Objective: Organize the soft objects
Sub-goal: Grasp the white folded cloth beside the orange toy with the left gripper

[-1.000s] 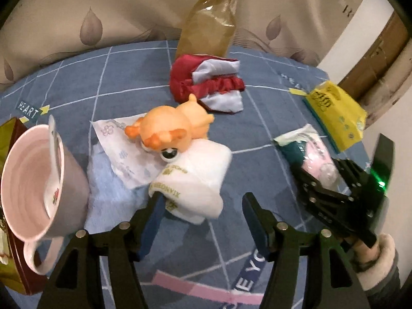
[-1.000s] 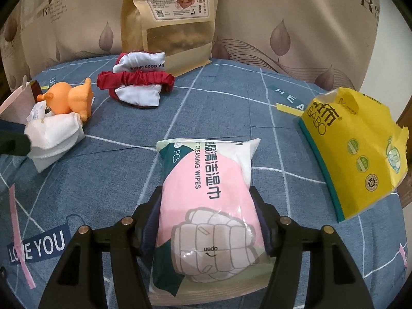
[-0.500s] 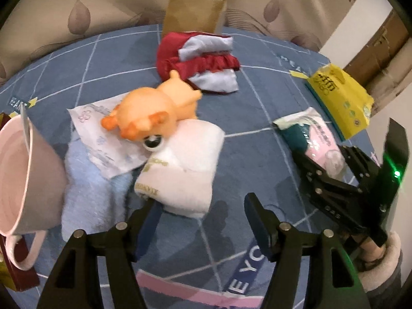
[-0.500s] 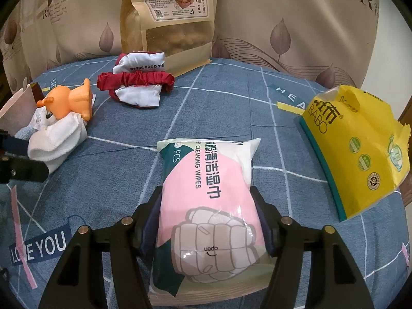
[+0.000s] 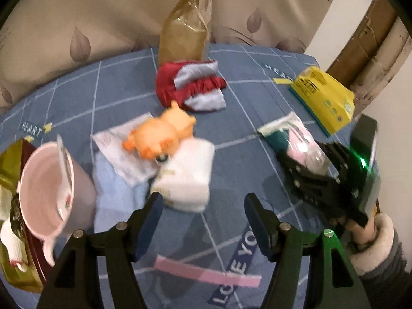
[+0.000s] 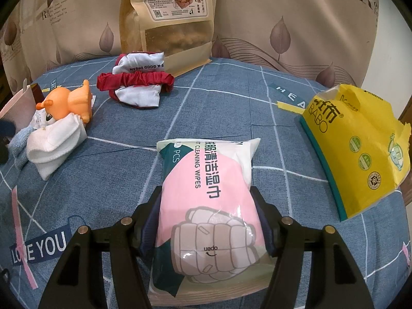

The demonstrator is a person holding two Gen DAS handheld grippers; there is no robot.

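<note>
A pink and green wet wipes pack (image 6: 206, 185) lies on the blue bedspread, and my right gripper (image 6: 206, 193) is shut on its sides. The left wrist view shows that gripper (image 5: 309, 159) at the right, on the same pack (image 5: 293, 139). My left gripper (image 5: 203, 200) hangs open and holds nothing, just short of a folded white towel (image 5: 188, 177). An orange toy (image 5: 159, 134) rests against the towel's far edge. Behind them lies a red and white cloth bundle (image 5: 190, 87). The right wrist view has the towel (image 6: 55, 144), toy (image 6: 67, 103) and bundle (image 6: 136, 85) at its left.
A pink mug (image 5: 49, 188) holding a spoon stands at the left, beside a light blue cloth (image 5: 116, 190) and a printed sheet (image 5: 116, 141). A yellow tissue pack (image 6: 355, 152) lies at the right. A brown snack bag (image 6: 170, 18) leans on the curtain behind.
My left gripper has drawn up and back from the white towel, which now lies beyond its fingertips instead of between them. The right gripper and wipes pack have not moved.
</note>
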